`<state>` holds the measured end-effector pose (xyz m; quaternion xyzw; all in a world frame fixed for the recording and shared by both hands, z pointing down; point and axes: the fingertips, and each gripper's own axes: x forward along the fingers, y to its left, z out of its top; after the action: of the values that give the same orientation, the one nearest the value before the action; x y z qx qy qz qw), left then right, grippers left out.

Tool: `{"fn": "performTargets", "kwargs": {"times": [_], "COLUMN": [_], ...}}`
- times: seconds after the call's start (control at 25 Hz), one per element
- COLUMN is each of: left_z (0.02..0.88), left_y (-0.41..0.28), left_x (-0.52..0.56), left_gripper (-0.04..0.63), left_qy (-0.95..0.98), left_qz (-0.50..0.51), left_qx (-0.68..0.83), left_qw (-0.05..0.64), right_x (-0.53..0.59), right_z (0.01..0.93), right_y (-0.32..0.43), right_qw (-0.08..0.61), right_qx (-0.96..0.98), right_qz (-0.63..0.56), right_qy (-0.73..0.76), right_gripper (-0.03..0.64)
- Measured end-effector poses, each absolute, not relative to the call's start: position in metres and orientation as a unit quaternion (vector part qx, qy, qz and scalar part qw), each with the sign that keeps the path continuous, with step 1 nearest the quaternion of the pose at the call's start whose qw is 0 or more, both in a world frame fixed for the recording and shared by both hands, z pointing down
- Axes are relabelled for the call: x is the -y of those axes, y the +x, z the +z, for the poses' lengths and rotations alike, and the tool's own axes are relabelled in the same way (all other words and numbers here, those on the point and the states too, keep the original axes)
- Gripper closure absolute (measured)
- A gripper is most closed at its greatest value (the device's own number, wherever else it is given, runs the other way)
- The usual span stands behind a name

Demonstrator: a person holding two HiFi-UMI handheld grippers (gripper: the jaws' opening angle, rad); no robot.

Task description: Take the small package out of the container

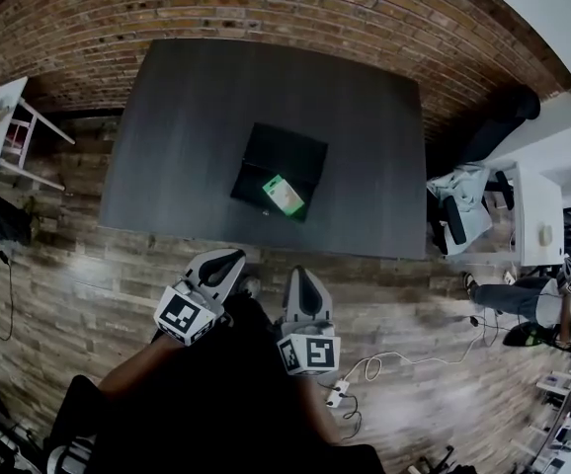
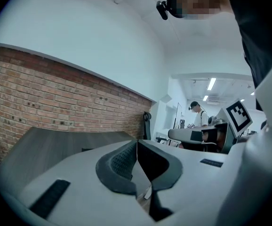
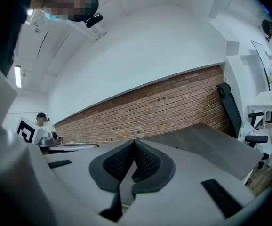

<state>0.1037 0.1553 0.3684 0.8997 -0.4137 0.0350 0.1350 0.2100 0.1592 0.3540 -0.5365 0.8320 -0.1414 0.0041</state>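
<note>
We saw brick wall (image 1: pixel 266 3) far behind dark table (image 1: pixel 197 117); wood-plank floor (image 1: pixel 88 284) near; white desk (image 1: pixel 532 191) at right, white side table (image 1: pixel 9 107) at left; ceiling strip light (image 2: pixel 211 84) glowed.

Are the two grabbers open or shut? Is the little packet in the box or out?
left gripper: shut, empty.
right gripper: shut, empty.
small package: lying inside the container, untouched.
container: open on top, sitting on the table.
</note>
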Motion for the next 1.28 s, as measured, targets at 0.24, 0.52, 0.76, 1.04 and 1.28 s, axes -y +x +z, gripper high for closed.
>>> {"fn": "performTargets", "kwargs": {"times": [0.24,0.52,0.76,1.04,1.28], "left_z": [0.373,0.373,0.376,0.382,0.386], "left_y": [0.112,0.117,0.117,0.113,0.11], "left_x": [-0.145,-0.124,-0.105,-0.075,-0.046], "left_gripper": [0.561,0.561,0.561,0.561,0.561], "left_qy": [0.898,0.898,0.901,0.903,0.905], "left_qz": [0.046,0.044,0.041,0.043,0.042], "left_qx": [0.418,0.42,0.415,0.408,0.403], "left_qw": [0.132,0.122,0.124,0.129,0.132], "right_x": [-0.145,-0.128,-0.111,-0.086,-0.064], "right_z": [0.356,0.362,0.368,0.376,0.386], "right_y": [0.22,0.224,0.22,0.209,0.2], "right_qw": [-0.001,-0.011,-0.022,-0.036,-0.062], "right_qx": [-0.835,-0.839,-0.84,-0.842,-0.845], "right_qz": [-0.143,-0.145,-0.138,-0.14,-0.145], "right_qy": [-0.531,-0.525,-0.524,-0.519,-0.511], "right_gripper": [0.592,0.592,0.592,0.592,0.592]}}
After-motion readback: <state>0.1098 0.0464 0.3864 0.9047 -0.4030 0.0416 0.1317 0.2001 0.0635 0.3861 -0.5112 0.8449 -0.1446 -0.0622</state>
